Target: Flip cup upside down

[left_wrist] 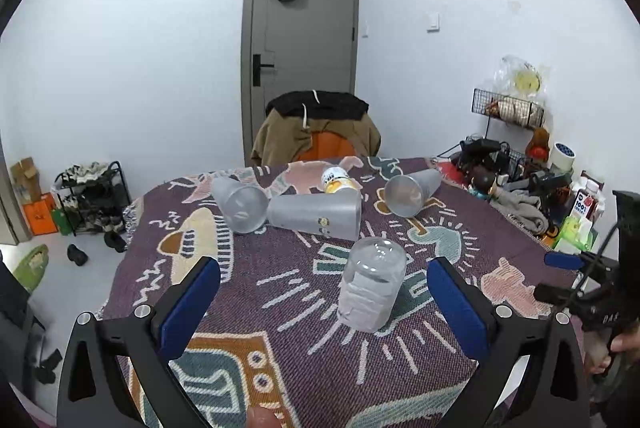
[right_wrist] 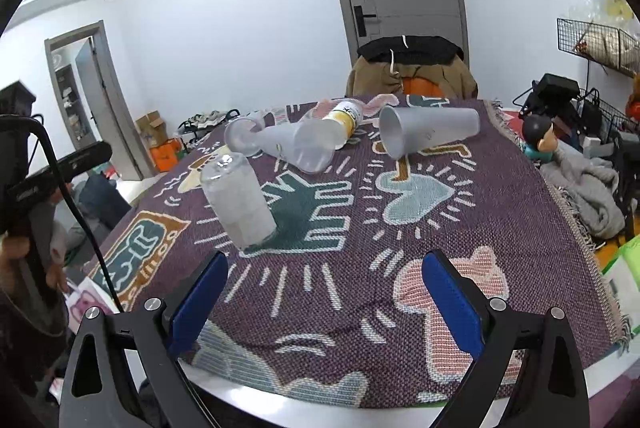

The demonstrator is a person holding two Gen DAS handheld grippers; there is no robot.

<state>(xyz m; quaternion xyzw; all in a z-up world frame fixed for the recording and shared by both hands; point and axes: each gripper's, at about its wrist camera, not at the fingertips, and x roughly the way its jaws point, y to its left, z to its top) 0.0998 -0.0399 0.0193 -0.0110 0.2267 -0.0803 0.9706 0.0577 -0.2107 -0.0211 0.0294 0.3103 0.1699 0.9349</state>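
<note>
1. Left gripper open wide, blue pads apart, nothing between them but cloth.
2. Clear cup stands upside down on the patterned tablecloth, just ahead, nearer the right pad.
3. Three frosted cups lie on their sides farther back: one left, one middle, one right.
4. Yellow-labelled bottle lies behind the middle cup.
5. Right gripper at the right edge; jaw state unclear.
6. Chair with coat before a grey door.

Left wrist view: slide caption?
Open left hand-held gripper facing an upside-down clear cup; frosted cups lie tipped behind.
</note>
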